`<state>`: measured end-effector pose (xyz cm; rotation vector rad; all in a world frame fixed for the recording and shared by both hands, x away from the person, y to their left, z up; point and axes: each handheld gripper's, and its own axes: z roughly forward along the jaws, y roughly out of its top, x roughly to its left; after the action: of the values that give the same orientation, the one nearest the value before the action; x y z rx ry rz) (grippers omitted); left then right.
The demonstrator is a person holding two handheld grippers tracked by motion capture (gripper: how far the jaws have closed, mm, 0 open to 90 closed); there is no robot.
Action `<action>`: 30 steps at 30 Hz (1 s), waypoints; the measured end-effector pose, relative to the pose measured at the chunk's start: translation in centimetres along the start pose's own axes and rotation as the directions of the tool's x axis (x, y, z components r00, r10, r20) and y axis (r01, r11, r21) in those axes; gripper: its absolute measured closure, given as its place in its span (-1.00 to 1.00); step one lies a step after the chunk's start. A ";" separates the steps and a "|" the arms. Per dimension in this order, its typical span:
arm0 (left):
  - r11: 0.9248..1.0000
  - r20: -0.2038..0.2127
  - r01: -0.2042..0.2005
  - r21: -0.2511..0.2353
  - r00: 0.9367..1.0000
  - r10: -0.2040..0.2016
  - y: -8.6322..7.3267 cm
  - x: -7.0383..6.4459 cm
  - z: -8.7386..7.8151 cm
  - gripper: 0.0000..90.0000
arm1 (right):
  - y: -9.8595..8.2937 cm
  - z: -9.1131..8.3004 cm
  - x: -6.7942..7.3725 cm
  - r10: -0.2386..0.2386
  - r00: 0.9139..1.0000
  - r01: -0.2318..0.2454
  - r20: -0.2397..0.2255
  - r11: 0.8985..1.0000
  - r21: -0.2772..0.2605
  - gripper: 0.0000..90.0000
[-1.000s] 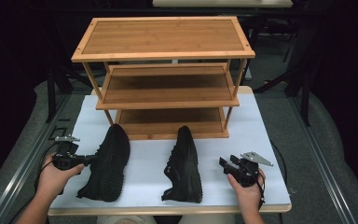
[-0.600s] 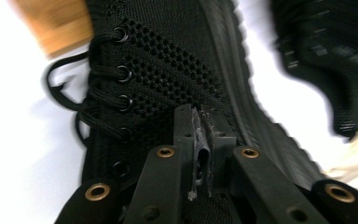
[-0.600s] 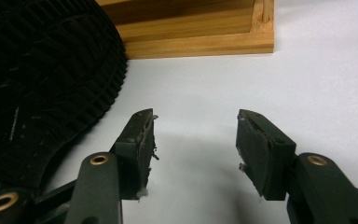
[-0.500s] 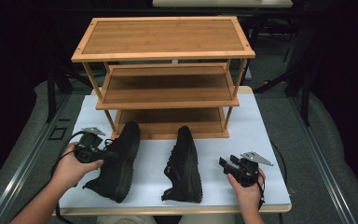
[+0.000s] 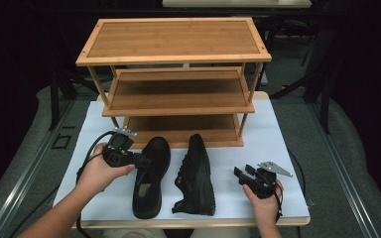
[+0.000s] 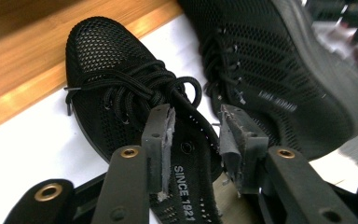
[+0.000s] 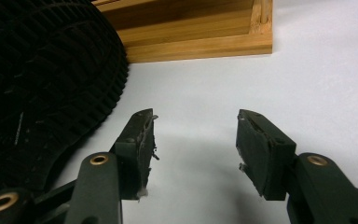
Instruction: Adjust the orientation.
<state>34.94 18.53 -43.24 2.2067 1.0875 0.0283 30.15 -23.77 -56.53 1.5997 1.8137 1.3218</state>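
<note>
A black mesh lace-up shoe [image 5: 149,181] stands upright on the white table [image 5: 270,134], its toe near the bamboo rack's [image 5: 178,96] bottom shelf. My left gripper [image 5: 146,161] is shut on this shoe's collar from the left. In the left gripper view the jaws [image 6: 196,135] straddle the collar edge of the shoe [image 6: 107,60], above an insole printed "SINCE 1921". The second black shoe [image 5: 197,173] lies on its side just to the right. My right gripper [image 5: 240,173] rests open on the table, to the right of that shoe. Its jaws [image 7: 193,140] hold nothing, beside the treaded sole [image 7: 37,79].
The three-tier bamboo rack stands at the back of the table, all its shelves bare. Its bottom frame [image 7: 191,46] lies a little ahead of my right gripper. White tabletop lies free to the right of the rack and along the front edge. Dark floor surrounds the table.
My left gripper moved right and toward the rack with the left shoe in it. That shoe now stands close beside the other. The right gripper has not moved.
</note>
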 end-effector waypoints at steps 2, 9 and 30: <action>0.999 0.019 0.048 -0.012 0.999 -0.048 0.0 0.4 -0.3 0.35 | 0.0 0.0 0.0 0.000 1.000 0.000 0.001 1.000 0.001 0.03; 0.997 -0.007 0.072 -0.004 0.997 -0.072 -0.4 0.6 0.5 0.13 | 0.0 0.0 0.0 0.004 1.000 -0.004 0.002 1.000 -0.001 0.03; 0.991 -0.018 0.132 0.004 0.991 -0.132 -2.7 0.6 3.9 0.15 | -0.1 0.0 0.0 0.005 1.000 -0.005 -0.002 1.000 -0.009 0.03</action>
<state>34.59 17.95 -47.92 2.1383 1.2423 -0.0122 30.16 -23.76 -56.60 1.5996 1.8043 1.3324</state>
